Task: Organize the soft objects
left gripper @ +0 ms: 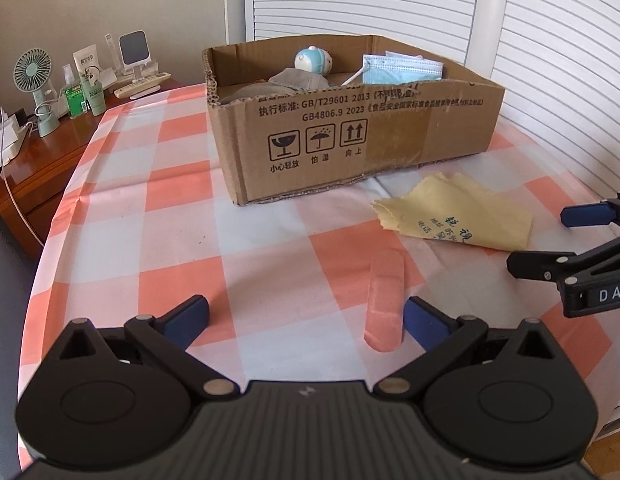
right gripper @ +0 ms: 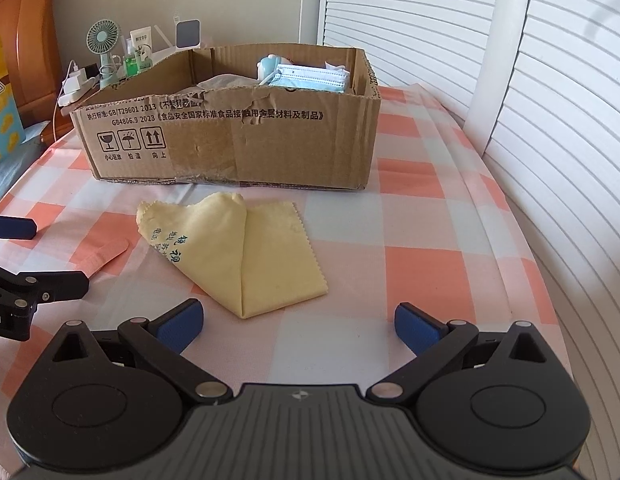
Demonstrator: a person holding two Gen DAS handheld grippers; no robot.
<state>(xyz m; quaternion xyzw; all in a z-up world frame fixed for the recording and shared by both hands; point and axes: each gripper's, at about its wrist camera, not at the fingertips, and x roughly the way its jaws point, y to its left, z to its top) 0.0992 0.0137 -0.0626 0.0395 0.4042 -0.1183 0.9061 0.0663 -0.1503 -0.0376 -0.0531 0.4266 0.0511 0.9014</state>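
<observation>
An open cardboard box (left gripper: 350, 140) (right gripper: 230, 144) stands on the checked tablecloth and holds a blue face mask (left gripper: 402, 69) (right gripper: 310, 78), a small blue-and-white toy (left gripper: 312, 61) and a grey cloth (left gripper: 290, 80). A folded yellow lens cloth (left gripper: 458, 214) (right gripper: 250, 256) lies in front of the box. A pink sticking plaster (left gripper: 384, 300) (right gripper: 108, 254) lies left of it. My left gripper (left gripper: 306, 322) is open, the plaster just inside its right finger. My right gripper (right gripper: 298, 326) is open just short of the yellow cloth's near corner, holding nothing.
A wooden side table (left gripper: 50, 156) at the left carries a small fan (left gripper: 34, 80), bottles, a remote and chargers. White slatted doors (right gripper: 530, 100) run behind and to the right. The table edge curves close on the right side (right gripper: 550, 280).
</observation>
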